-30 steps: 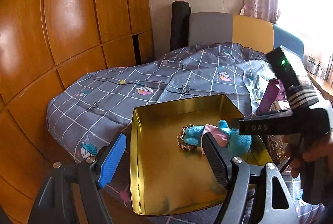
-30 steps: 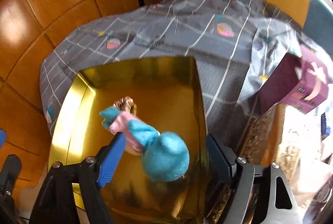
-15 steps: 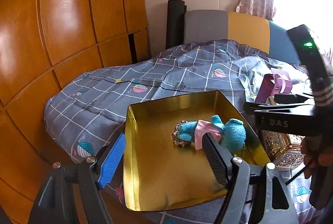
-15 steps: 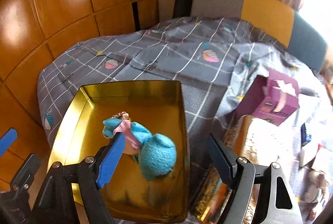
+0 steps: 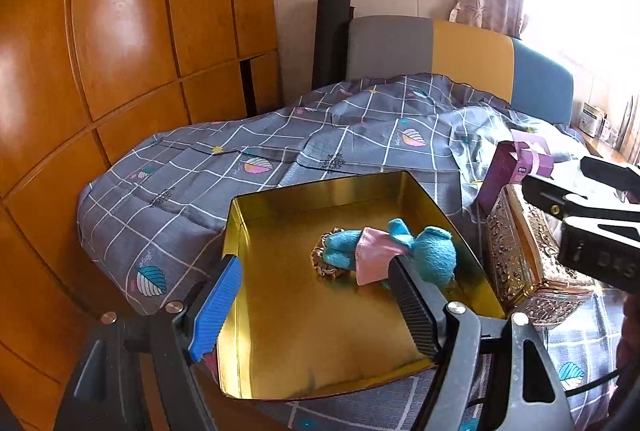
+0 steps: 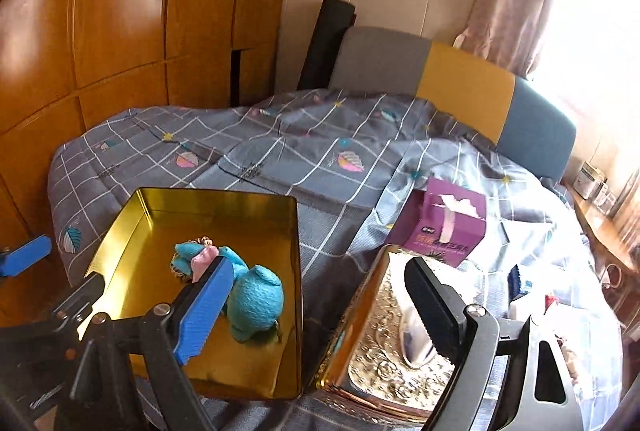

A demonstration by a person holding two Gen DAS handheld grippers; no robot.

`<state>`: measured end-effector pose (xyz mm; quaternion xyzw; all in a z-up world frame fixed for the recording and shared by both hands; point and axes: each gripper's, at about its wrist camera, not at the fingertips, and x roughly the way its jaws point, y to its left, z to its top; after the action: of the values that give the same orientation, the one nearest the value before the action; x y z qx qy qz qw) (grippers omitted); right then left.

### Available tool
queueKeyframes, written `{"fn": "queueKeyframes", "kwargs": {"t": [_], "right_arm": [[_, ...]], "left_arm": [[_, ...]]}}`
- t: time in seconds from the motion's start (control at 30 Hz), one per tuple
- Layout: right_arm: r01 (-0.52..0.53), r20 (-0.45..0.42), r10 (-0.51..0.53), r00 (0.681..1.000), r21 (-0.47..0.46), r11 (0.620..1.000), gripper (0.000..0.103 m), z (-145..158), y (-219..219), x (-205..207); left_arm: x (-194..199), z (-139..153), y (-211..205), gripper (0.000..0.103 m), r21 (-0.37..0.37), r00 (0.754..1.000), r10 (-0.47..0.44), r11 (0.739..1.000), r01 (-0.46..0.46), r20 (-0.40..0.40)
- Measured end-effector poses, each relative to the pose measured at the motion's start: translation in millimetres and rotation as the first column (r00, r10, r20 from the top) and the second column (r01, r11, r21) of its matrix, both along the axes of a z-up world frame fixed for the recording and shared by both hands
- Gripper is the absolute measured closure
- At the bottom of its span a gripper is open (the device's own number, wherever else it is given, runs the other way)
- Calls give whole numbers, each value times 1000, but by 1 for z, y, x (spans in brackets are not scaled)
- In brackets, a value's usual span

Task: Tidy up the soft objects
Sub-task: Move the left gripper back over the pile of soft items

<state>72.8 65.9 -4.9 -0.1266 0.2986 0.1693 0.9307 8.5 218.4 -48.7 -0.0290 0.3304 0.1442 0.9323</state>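
A blue plush toy (image 5: 424, 255) in a pink dress lies on its side in an open gold tin (image 5: 320, 323) on the bed. A small frilly scrunchie (image 5: 320, 263) lies under its legs. The toy (image 6: 252, 295) and the tin (image 6: 240, 227) also show in the right wrist view. My left gripper (image 5: 316, 303) is open and empty, hovering over the tin's near side. My right gripper (image 6: 320, 303) is open and empty, above the gap between the tin and an embossed metal lid (image 6: 392, 359); it shows at the right of the left wrist view (image 5: 592, 223).
A purple tissue box (image 6: 448, 227) stands behind the embossed lid (image 5: 532, 259). The bed has a grey checked cover (image 5: 304, 147) and a grey, yellow and blue headboard (image 5: 460, 55). Wooden wardrobe doors (image 5: 120, 51) close the left side. Clutter lies at the right (image 6: 560, 311).
My right gripper has risen and drawn back to the right, away from the toy, which stays lying in the tin. My left gripper has pulled back a little.
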Motion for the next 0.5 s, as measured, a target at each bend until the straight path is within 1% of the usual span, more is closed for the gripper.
{"fn": "queueKeyframes", "kwargs": {"t": [0.23,0.5], "right_arm": [[28,47,-29,998,19,999,12,11,-21,-12],[81,67,-83,994,37,996,12,16,-51,-13]], "left_arm": [[3,4,-14,26,5,1000,-32,999,32,2],[9,11,-37,26,22,996,-86,996,86,10]]}}
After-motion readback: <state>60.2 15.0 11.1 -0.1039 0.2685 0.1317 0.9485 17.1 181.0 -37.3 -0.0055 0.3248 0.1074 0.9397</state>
